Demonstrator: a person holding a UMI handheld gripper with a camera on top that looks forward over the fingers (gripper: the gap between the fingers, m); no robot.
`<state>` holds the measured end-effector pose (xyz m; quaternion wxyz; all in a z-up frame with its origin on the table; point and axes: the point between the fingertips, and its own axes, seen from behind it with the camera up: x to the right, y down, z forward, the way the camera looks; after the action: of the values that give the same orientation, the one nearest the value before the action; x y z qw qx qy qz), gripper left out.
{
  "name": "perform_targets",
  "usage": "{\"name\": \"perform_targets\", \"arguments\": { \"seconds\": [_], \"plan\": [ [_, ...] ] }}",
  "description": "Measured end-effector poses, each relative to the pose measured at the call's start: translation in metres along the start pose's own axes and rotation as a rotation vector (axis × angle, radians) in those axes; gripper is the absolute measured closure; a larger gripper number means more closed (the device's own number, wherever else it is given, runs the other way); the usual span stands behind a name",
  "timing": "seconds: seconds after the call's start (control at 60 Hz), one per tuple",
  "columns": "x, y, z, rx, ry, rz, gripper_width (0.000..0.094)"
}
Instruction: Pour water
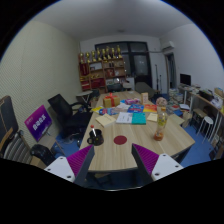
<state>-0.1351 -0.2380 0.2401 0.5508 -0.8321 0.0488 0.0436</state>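
My gripper (112, 162) is open and empty, held high above the near end of a long wooden table (130, 135). Its two purple pads (80, 160) stand wide apart at either side. A tall clear bottle with an orange tint (160, 121) stands on the right part of the table, well beyond the fingers. A black mug (96, 136) stands on the left near part, just ahead of the left finger. A dark red round coaster (120, 140) lies between them, ahead of the fingers.
Papers, books and small items (128, 106) cover the far half of the table. Black office chairs (68, 112) stand at the left, a purple sign (39, 121) beside them. A shelf with trophies (103, 66) lines the back wall. Desks stand at the right (205, 105).
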Motion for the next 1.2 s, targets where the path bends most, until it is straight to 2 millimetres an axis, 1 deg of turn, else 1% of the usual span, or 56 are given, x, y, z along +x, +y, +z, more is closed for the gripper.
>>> {"name": "perform_targets", "arguments": {
  "seconds": [0.05,0.067,0.133,0.167,0.183,0.2,0.267,0.3,0.317,0.35,0.383,0.4,0.467,0.533,0.583,0.633,0.683,0.717,0.8,0.833,0.883,0.933,0.95,0.983,1.017,1.083,1.117,1.133,1.167,1.2],
  "plan": [
    [0.008,-0.001,-0.001,0.005,0.021,0.009,0.0109],
    [-0.01,0.003,0.006,0.009,0.033,0.011,0.0109],
    [0.001,0.004,0.005,0.031,0.045,0.013,0.0108],
    [-0.002,0.01,0.005,0.044,0.055,0.01,0.0112],
    [0.0,0.012,0.006,0.045,0.061,0.006,0.0121],
    [0.016,0.008,0.011,0.04,0.066,0.0,0.0128],
    [0.044,0.018,0.019,0.03,0.122,-0.018,0.0131],
    [0.063,0.021,0.027,0.03,0.151,-0.017,0.0131],
    [0.079,0.02,0.031,0.03,0.157,-0.014,0.013],
    [0.092,0.022,0.041,0.036,0.172,-0.008,0.0132],
    [0.112,0.022,0.054,0.048,0.178,-0.005,0.0131],
    [0.119,0.021,0.061,0.054,0.183,-0.008,0.0131],
    [0.165,0.015,0.093,0.068,0.2,-0.037,0.0132],
    [0.208,0.007,0.133,0.096,0.223,-0.064,0.0131],
    [0.236,0.003,0.164,0.114,0.228,-0.059,0.0129],
    [0.262,0.004,0.196,0.116,0.228,-0.037,0.0132],
    [0.281,0.002,0.224,0.122,0.223,-0.018,0.0129],
    [0.291,0.005,0.244,0.126,0.217,-0.015,0.0126],
    [0.307,0.005,0.284,0.14,0.199,-0.029,0.0129],
    [0.307,0.005,0.296,0.146,0.19,-0.035,0.0127],
    [0.311,0.0,0.312,0.171,0.178,-0.041,0.0127],
    [0.313,-0.007,0.323,0.199,0.175,-0.055,0.0144],
    [0.314,-0.008,0.33,0.205,0.173,-0.061,0.0155],
    [0.314,-0.009,0.336,0.204,0.177,-0.072,0.0291],
    [0.323,-0.004,0.342,0.193,0.204,-0.075,0.0427],
    [0.324,-0.006,0.346,0.225,0.209,-0.023,0.0445],
    [0.324,-0.003,0.346,0.231,0.218,-0.005,0.0455],
    [0.324,-0.003,0.346,0.23,0.221,-0.003,0.0477],
    [0.322,-0.002,0.347,0.226,0.229,-0.008,0.0479],
    [0.323,-0.002,0.347,0.215,0.238,-0.015,0.0503]
  ]
}}
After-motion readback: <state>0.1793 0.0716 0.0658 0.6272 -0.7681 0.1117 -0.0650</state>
